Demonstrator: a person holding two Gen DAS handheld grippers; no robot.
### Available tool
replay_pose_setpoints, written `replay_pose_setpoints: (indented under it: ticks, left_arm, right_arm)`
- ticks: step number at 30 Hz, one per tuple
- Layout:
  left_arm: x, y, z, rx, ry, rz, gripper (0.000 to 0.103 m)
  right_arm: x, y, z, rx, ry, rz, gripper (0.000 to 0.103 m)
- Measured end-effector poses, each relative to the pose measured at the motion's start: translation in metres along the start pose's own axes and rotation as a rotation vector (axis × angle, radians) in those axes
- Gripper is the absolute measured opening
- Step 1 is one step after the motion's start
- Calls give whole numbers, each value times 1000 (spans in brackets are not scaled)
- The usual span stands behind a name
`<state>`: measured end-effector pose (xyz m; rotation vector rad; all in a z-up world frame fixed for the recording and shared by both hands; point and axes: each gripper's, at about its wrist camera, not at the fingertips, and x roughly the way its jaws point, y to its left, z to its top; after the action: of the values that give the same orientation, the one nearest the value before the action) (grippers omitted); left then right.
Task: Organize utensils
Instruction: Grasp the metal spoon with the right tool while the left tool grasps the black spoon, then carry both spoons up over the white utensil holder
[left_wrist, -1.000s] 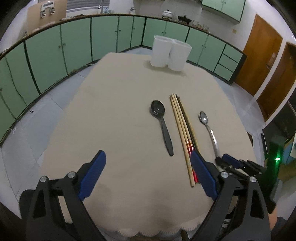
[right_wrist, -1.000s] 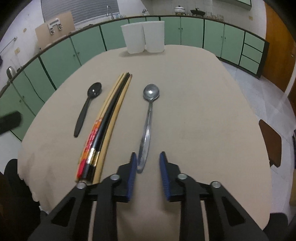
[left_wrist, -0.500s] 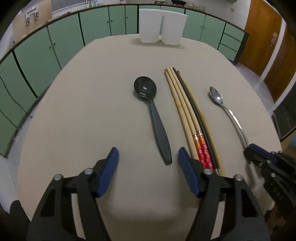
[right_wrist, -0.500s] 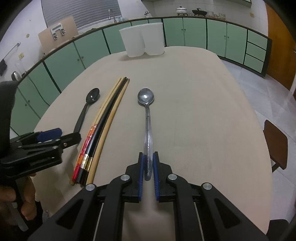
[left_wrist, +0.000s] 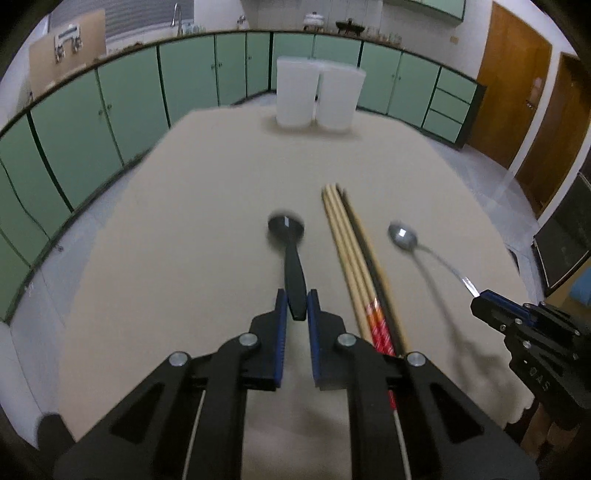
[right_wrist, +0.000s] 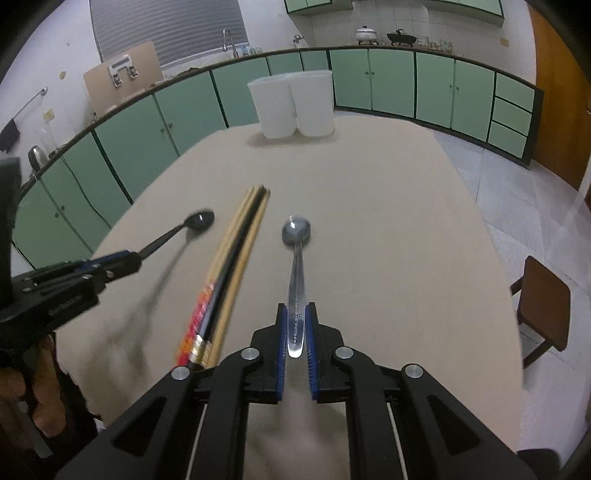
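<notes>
Both jaws clamp spoon handles: black spoon (left_wrist: 291, 254), metal spoon (right_wrist: 296, 266), bowls pointing forward.

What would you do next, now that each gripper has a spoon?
Probably carry both forward to the two white plastic cups at the table's far end. The left gripper is shut on the black plastic spoon, the right gripper on the shiny metal spoon, both lifted.
</notes>
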<state>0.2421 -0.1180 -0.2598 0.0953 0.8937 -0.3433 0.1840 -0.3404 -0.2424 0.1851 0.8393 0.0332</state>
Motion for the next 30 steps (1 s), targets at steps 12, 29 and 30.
replay_pose_setpoints:
  ticks: [12, 29, 30]
  left_arm:
    - [-39, 14, 93, 88, -23, -113, 10]
    - [-34, 13, 208, 136, -54, -160, 10]
    - [-32, 14, 219, 131, -59, -164, 10]
  right_arm:
    - [-14, 6, 108, -120, 83, 4, 10]
    - [-10, 7, 229, -141, 157, 53, 9]
    - [-9, 7, 238, -140, 152, 50, 9]
